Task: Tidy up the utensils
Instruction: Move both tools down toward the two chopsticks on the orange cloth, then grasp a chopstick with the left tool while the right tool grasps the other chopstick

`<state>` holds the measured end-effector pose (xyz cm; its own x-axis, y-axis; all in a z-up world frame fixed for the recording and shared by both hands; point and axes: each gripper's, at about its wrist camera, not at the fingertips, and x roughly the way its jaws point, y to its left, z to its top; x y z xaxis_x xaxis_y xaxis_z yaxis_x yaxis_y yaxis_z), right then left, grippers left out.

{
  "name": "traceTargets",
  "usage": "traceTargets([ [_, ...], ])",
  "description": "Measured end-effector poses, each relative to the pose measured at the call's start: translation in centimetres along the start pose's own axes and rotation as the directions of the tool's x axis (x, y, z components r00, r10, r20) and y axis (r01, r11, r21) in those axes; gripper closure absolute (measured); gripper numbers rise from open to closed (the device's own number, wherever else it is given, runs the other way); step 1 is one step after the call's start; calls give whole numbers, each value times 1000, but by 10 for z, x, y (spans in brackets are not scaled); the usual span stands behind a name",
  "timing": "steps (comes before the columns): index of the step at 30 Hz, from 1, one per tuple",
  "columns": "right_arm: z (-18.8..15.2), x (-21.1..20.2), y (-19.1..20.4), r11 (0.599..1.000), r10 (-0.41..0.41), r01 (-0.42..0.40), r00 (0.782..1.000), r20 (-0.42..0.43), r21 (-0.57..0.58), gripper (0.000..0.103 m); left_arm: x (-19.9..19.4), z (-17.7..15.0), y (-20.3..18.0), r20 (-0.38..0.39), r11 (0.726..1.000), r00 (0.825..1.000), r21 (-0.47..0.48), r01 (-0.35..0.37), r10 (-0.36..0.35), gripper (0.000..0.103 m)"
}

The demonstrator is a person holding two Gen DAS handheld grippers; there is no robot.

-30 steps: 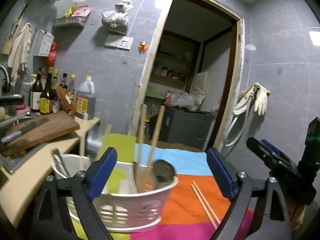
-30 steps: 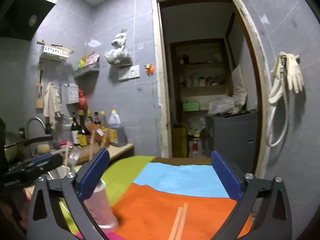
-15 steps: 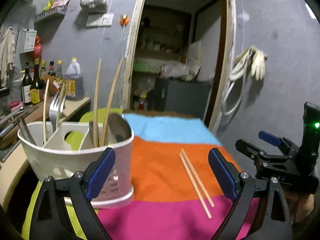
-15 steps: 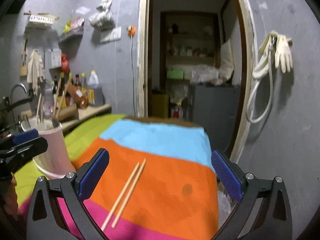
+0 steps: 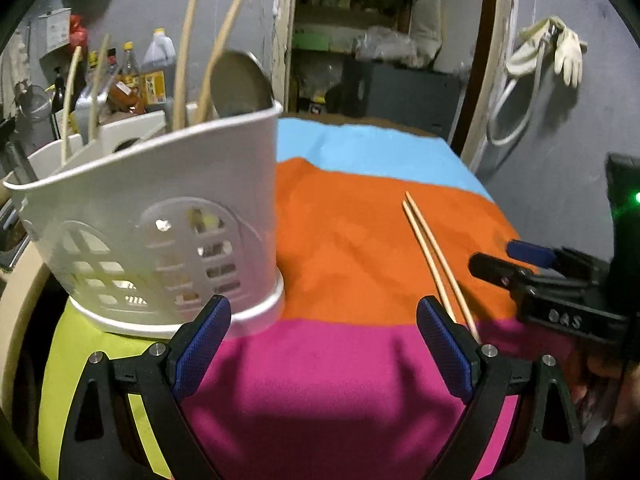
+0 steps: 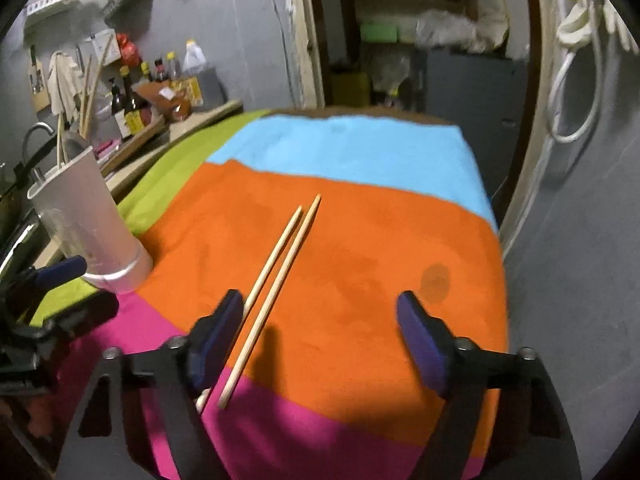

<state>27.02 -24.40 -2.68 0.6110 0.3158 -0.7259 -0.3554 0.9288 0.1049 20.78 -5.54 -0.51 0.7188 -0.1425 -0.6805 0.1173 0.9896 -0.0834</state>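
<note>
A white slotted utensil holder (image 5: 160, 216) stands on the colourful cloth at the left, with chopsticks and a metal spoon (image 5: 236, 84) sticking out of it. It also shows in the right wrist view (image 6: 86, 216). A pair of wooden chopsticks (image 5: 436, 260) lies loose on the orange stripe, also in the right wrist view (image 6: 276, 276). My left gripper (image 5: 324, 348) is open and empty, low over the pink stripe just in front of the holder. My right gripper (image 6: 320, 344) is open and empty, low over the near ends of the chopsticks; it shows in the left wrist view (image 5: 516, 268).
The cloth-covered table (image 6: 360, 148) ends at the right near a doorway (image 6: 404, 40). A counter (image 6: 192, 120) with bottles and a cutting board lies at the far left. Gloves and a hose (image 5: 560, 48) hang on the right wall.
Both grippers have come down and tilted toward the cloth. The left one has closed in on the holder's front. The right one has moved over the loose chopsticks.
</note>
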Motion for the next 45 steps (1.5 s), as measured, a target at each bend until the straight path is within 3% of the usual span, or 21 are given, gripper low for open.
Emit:
traceTargets([
  [2,4,8,1,1000,14,-14,999,-37,-8,42,4,-1,-1,-14,1000,1000,8,-2,2,12],
  [9,15,37,3,999,9,-14,991,-132,-38,49,13,-2,-13,-57,998,998,62,15,-11,12],
  [13,21,39,-2,998,-4,-4,990,-141,-57,63,19,1,-25,-69,995,997,99,26,-19,13],
  [15,21,37,-7,998,-2,-8,989,-146,-67,71,23,5,-30,-74,993,997,107,42,-34,18],
  [17,19,33,-15,998,-2,-8,988,-152,-67,80,27,8,-34,-86,992,995,116,58,-48,31],
  [22,10,19,-39,999,0,-9,986,-166,-53,87,48,23,-46,-141,984,983,113,134,-118,54],
  [27,14,19,-55,997,71,-65,979,-190,38,88,75,43,-52,-230,970,949,63,237,-217,57],
  [30,21,27,-57,994,89,-76,978,-186,73,87,87,53,-51,-270,970,938,43,238,-219,59],
  [32,28,34,-55,995,86,-74,979,-186,71,87,93,58,-51,-289,970,933,46,237,-215,67],
  [36,39,47,-56,991,103,-84,976,-190,103,87,105,66,-54,-313,973,932,74,218,-184,77],
  [39,43,51,-58,989,108,-86,976,-187,123,89,110,67,-57,-326,971,925,70,230,-196,95],
  [40,42,51,-60,987,111,-87,977,-184,137,95,111,66,-57,-332,969,920,57,239,-207,98],
  [43,36,44,-66,975,144,-114,977,-156,191,98,106,65,-54,-311,968,922,24,250,-230,101],
  [45,31,35,-65,971,149,-120,981,-128,206,99,93,61,-51,-257,965,935,25,260,-245,101],
])
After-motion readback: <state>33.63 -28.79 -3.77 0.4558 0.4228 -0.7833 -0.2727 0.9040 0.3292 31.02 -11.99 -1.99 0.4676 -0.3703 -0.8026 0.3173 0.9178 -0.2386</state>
